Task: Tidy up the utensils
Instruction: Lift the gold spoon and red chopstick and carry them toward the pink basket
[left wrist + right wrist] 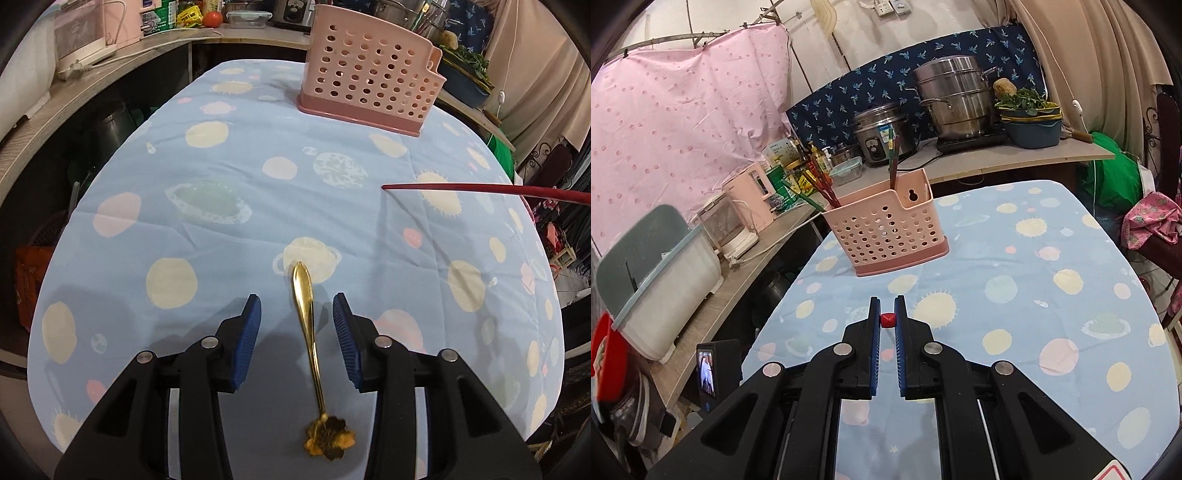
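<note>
The gold spoon [308, 332] lies low-centre on the tablecloth [221, 177], handle pointing up-frame, between the left gripper's [297, 317] half-spread jaws; the right gripper [887, 317] pinches a red chopstick [887, 319].

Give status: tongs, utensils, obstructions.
Left tongs open, straddling gold spoon on tablecloth, not touching. Right tongs shut on red chopstick. Pink caddy ahead, path unobstructed.
</note>
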`<move>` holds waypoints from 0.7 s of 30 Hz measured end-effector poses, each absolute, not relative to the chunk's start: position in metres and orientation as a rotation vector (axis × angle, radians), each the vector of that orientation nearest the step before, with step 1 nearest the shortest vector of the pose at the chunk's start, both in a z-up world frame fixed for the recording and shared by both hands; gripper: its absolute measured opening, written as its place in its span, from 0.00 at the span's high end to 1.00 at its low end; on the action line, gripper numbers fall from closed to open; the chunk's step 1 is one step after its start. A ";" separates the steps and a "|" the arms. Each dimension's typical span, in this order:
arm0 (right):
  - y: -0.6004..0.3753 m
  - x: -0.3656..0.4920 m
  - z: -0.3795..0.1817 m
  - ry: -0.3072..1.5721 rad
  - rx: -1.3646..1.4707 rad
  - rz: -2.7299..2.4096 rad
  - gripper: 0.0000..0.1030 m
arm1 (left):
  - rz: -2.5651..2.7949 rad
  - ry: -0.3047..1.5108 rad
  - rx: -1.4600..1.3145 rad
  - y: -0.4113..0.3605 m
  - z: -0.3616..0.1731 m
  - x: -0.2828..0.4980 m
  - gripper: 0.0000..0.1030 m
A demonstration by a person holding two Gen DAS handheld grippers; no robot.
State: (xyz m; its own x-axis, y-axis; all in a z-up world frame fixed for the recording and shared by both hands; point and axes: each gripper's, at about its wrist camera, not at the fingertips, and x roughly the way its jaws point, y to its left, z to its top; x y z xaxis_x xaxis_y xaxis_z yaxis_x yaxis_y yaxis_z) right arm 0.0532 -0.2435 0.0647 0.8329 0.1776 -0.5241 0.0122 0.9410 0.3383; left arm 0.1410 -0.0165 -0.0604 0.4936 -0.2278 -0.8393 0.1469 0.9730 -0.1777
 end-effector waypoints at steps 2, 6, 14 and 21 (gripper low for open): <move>-0.243 0.057 0.065 0.584 0.339 0.091 0.93 | -0.226 1.026 -0.081 -0.019 -0.061 0.146 0.63; -0.242 0.063 0.065 0.587 0.337 0.092 0.93 | -0.248 1.033 -0.084 -0.022 -0.062 0.151 0.83; -0.242 0.067 0.065 0.589 0.345 0.087 0.93 | -0.269 1.030 -0.092 -0.021 -0.058 0.145 0.90; -0.243 0.061 0.068 0.571 0.341 0.083 0.93 | -0.286 0.969 -0.109 -0.015 -0.026 0.126 0.91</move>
State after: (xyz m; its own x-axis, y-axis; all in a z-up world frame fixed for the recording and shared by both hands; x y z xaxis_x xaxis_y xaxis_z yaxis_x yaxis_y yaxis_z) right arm 0.0615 -0.2426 0.0684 0.8395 0.1711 -0.5157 0.0164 0.9407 0.3388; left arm 0.1256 -0.0147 -0.0257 0.5321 -0.2873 -0.7965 0.1906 0.9572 -0.2179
